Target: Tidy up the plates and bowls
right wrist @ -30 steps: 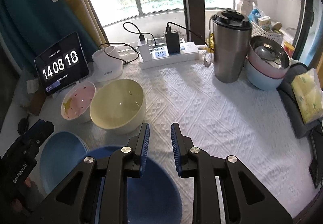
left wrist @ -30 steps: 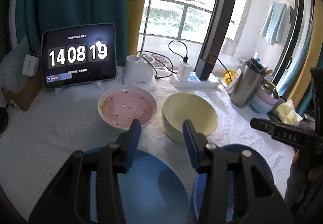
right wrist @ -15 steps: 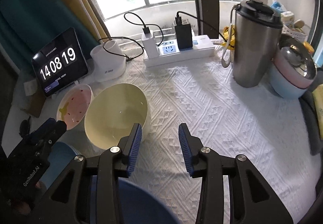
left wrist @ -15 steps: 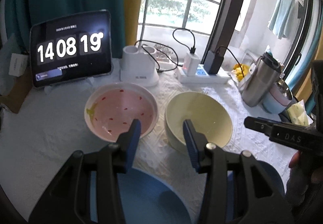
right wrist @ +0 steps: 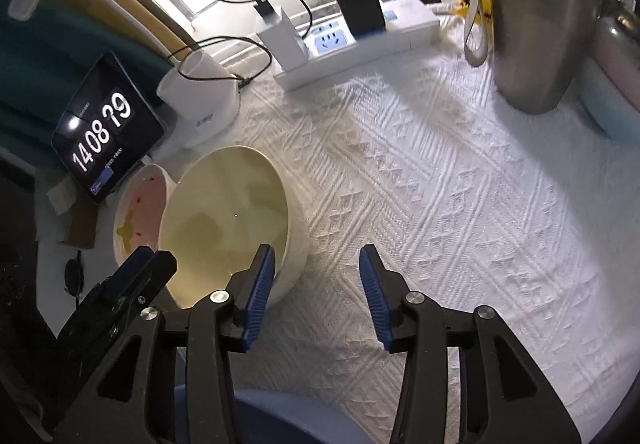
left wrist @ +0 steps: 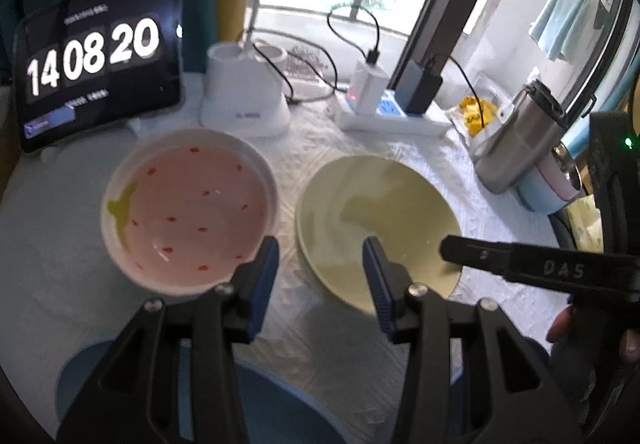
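On the worktop [right wrist: 460, 204], under a white bumpy cloth, things sit in a row. Far left, a tablet clock [left wrist: 96, 60] leans at the back. Next to it stands a white lamp base [left wrist: 244, 100]. In front of these is the pink bowl [left wrist: 188, 212] with red dots, sitting upright. Just beside it, to the right, is the yellow bowl [left wrist: 376, 220], also upright; the two bowls are near each other, but you cannot tell if they touch. Behind the yellow bowl lies a white power strip [left wrist: 392, 116] with plugs in it. Farther right stands a shiny metal jug [left wrist: 520, 140].

The left gripper [left wrist: 320, 268] hangs over the gap between the two bowls. Its fingers are spread apart and hold nothing. The right gripper [right wrist: 316, 276] is near the yellow bowl's right rim. Its fingers are spread apart too, with nothing in them. A blue plate [left wrist: 80, 376] lies close under the left gripper.
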A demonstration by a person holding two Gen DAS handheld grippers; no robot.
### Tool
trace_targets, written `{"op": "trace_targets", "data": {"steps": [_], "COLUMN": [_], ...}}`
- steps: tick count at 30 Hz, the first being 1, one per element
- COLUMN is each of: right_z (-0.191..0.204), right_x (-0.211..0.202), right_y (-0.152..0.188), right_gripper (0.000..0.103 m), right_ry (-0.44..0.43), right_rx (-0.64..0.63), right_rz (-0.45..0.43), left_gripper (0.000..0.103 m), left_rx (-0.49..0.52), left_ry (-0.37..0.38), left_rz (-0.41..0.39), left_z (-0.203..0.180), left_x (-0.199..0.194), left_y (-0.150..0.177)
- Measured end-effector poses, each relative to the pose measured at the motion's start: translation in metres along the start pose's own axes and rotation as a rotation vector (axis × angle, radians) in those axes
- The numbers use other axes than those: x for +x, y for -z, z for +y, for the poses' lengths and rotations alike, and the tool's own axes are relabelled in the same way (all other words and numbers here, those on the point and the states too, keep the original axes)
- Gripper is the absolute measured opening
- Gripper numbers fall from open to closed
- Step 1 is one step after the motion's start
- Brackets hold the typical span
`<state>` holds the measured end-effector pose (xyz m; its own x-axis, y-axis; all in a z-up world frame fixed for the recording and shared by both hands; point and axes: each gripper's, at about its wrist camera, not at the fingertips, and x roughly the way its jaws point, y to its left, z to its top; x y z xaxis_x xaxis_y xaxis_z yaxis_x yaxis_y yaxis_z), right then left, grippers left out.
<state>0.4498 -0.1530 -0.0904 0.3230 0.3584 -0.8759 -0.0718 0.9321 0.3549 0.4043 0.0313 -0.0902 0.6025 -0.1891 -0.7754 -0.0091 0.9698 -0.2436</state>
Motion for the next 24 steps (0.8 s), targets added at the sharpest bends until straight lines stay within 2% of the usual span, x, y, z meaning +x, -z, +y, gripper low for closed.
{"op": "trace_targets", "data": {"steps": [10, 16, 18, 19, 24], "right_z": [0.015, 0.015, 0.019, 0.023, 0.028], "right_x": [0.031, 0.034, 0.033, 0.033, 0.033], "right_y": [-0.005, -0.004, -0.003, -0.003, 0.0], "right_gripper": [0.048, 0.047, 0.037, 0.028, 0.025], "right_ry": [0.049, 0.055, 0.041, 0.032, 0.08], "right_rx": [-0.002, 0.007, -0.016, -0.027, -0.064], "right_rz": [0.108, 0.091, 0.077, 0.071, 0.036], "left_gripper": [0.043, 0.042, 0.042, 0.041, 0.04], "left_rx": [0.021, 0.038, 0.053, 0.057, 0.05], "left_ry": [0.047, 0.044, 0.044, 0.04, 0.053], "left_rz": [0.086, 0.049, 0.036, 0.035, 0.031], "left_z": [-0.002, -0.003, -0.005, -0.005, -0.003], "left_x": [0.025, 0.024, 0.024, 0.024, 0.024], "left_y": [-0.003, 0.001, 0.002, 0.001, 0.0]}}
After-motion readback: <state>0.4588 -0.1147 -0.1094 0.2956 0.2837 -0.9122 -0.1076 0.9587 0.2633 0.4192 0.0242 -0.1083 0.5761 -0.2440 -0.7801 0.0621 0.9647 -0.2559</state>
